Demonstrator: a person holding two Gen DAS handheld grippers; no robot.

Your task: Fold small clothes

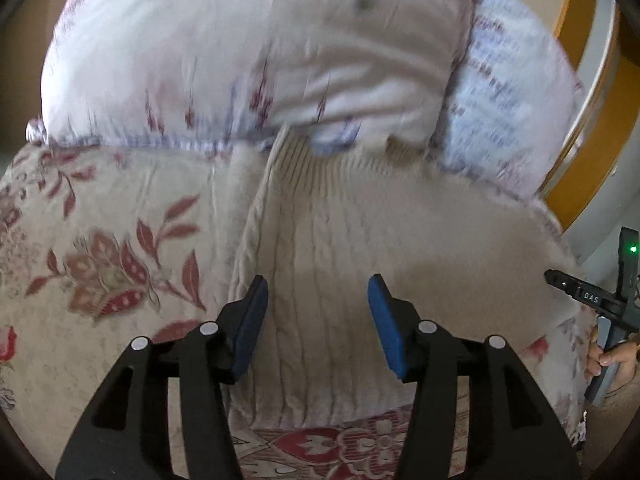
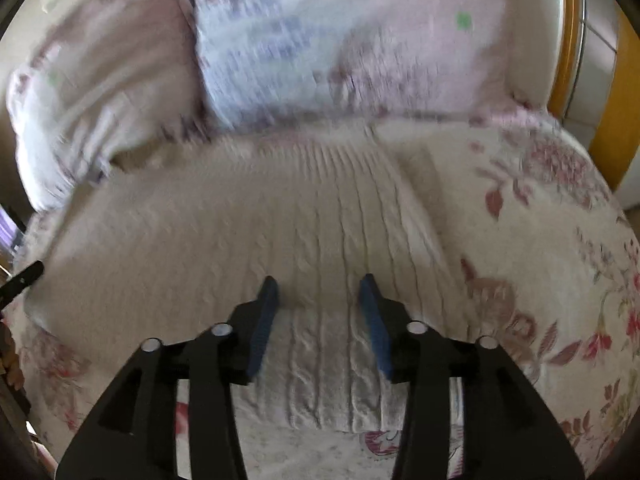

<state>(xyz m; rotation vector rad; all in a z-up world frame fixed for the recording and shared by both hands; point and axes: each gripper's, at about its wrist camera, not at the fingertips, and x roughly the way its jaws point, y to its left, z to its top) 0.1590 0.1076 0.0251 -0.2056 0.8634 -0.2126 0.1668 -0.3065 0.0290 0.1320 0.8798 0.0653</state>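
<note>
The bed is seen from close above in both views, looking forward toward the pillows [image 1: 240,60]. The cream sweater [image 1: 340,248] is shared: its left side is faced by one camera, its right side by the other.

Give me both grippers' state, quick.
Left gripper: jaws open, empty, over the cream sweater.
Right gripper: jaws open, empty, over the same sweater.

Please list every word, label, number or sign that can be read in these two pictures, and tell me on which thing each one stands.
"DAS": white letters on the black body of the right gripper, at the right edge of the left wrist view.
The bluish pillow carries rows of dark marks that may be print, too blurred to read.
The sweater and bedspread show no text.
</note>
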